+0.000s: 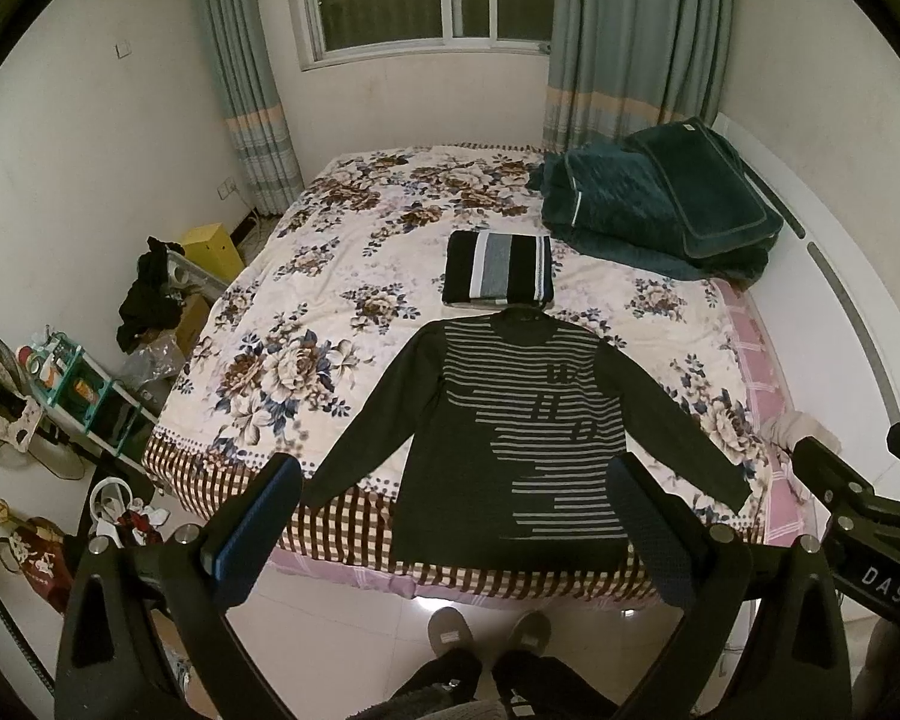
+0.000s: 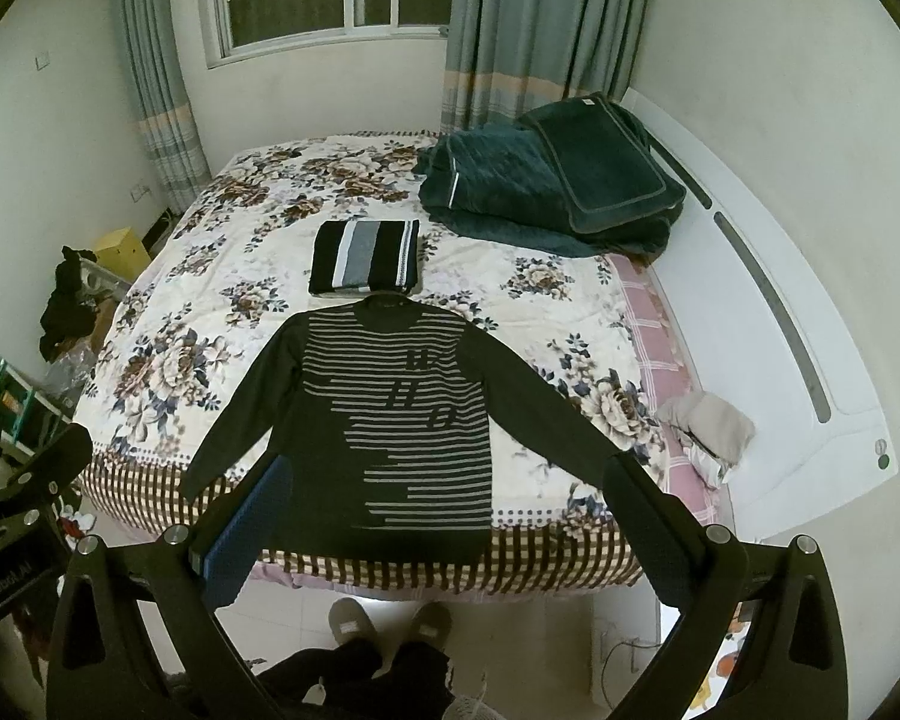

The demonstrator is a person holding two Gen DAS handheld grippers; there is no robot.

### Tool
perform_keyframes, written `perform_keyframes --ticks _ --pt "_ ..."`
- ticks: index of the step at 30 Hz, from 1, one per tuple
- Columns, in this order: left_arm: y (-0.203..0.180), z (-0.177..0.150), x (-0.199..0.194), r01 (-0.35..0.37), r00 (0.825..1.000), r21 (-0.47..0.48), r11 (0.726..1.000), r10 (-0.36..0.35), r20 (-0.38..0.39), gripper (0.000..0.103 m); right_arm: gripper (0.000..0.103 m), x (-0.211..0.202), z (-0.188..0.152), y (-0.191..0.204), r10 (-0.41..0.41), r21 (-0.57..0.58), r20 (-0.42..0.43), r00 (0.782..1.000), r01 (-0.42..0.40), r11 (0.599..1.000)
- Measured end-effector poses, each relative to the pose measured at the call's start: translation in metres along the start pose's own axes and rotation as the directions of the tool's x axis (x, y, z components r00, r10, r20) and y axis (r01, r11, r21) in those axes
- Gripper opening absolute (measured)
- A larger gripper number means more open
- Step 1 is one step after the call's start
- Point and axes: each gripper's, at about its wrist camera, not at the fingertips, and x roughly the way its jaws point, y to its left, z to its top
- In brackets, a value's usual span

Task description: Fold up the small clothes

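Observation:
A dark grey sweater (image 1: 510, 438) with pale stripes lies flat, front up, at the near edge of the flowered bed (image 1: 306, 276), sleeves spread out to both sides. It also shows in the right wrist view (image 2: 390, 420). Behind its collar sits a folded black, white and grey striped garment (image 1: 498, 270), seen too in the right wrist view (image 2: 363, 258). My left gripper (image 1: 450, 492) is open and empty, held above the sweater's hem. My right gripper (image 2: 444, 492) is open and empty, also above the hem.
A folded dark green blanket (image 1: 660, 210) lies at the bed's far right by the white headboard (image 2: 780, 360). A crumpled grey cloth (image 2: 708, 426) lies at the bed's right edge. Boxes, shelves and clutter (image 1: 90, 384) stand on the floor to the left. The person's slippers (image 1: 486, 630) are below.

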Motion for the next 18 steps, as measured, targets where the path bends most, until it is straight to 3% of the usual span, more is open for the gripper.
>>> perform_keyframes --ticks 18 --pt "-0.011 0.009 0.003 0.007 1.0 -0.003 1.0 -0.007 0.005 0.103 0.103 0.001 0.007 0.005 -0.002 0.0 0.004 1.0 0.002 1.0"
